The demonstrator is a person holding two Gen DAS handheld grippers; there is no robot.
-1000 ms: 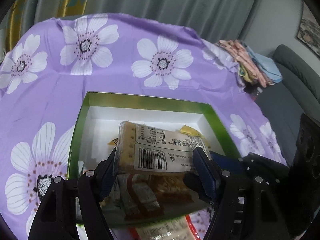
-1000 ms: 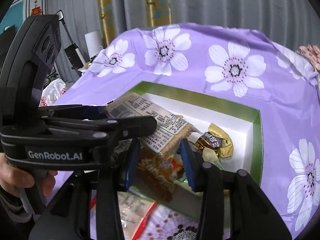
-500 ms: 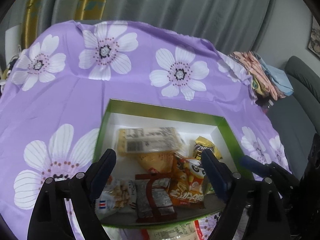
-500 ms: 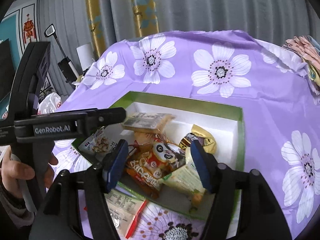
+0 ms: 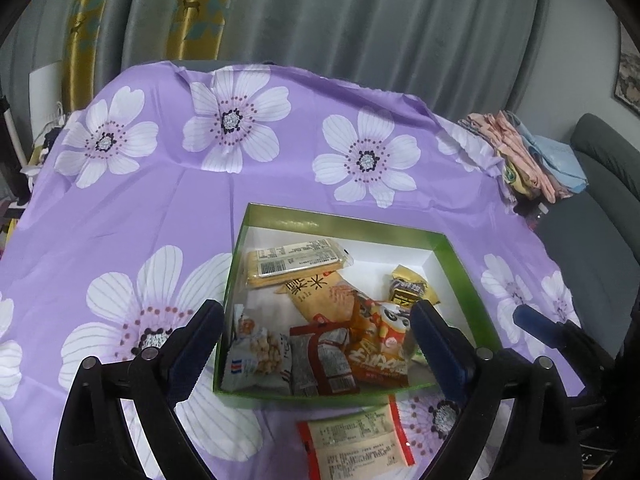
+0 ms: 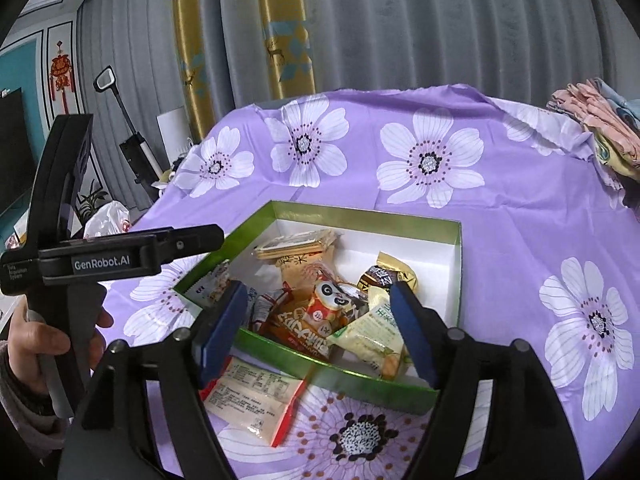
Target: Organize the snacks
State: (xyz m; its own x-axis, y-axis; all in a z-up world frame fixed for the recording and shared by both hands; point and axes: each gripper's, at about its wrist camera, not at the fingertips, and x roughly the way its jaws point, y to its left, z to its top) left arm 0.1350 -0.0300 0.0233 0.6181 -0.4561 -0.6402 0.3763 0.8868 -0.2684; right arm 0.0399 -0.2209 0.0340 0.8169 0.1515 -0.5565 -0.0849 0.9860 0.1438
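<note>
Table under a purple cloth (image 5: pixel 192 208) printed with large white flowers; cloth creased, hanging over the far edge. A green box (image 5: pixel 352 222) with a white inside sits on it, open on top. Snacks in the box: a flat cracker pack (image 5: pixel 294 266) label up against the far wall, an orange panda bag (image 5: pixel 380 340) near the middle, a gold-wrapped candy (image 5: pixel 410 286) to the right, a peanut pack (image 5: pixel 256 354) at the near left corner. One red-edged packet (image 5: pixel 356 440) lies on the cloth just outside the box's near wall.

Left gripper (image 5: pixel 316 344) hangs above the near half of the box, jaws spread wide after just opening, nothing between them. Right gripper (image 6: pixel 316 330) likewise above the box's near edge, jaws apart, just been opening, empty. A hand (image 6: pixel 36 344) shows on the left gripper's handle in the right wrist view.

Room: grey curtains (image 5: pixel 360 20) behind with yellow patterned panels, a stack of folded cloths (image 5: pixel 532 156) at the table's far right corner, a grey sofa (image 5: pixel 600 216) beyond. Red hanging ornament (image 6: pixel 62 74) on a teal wall at left.
</note>
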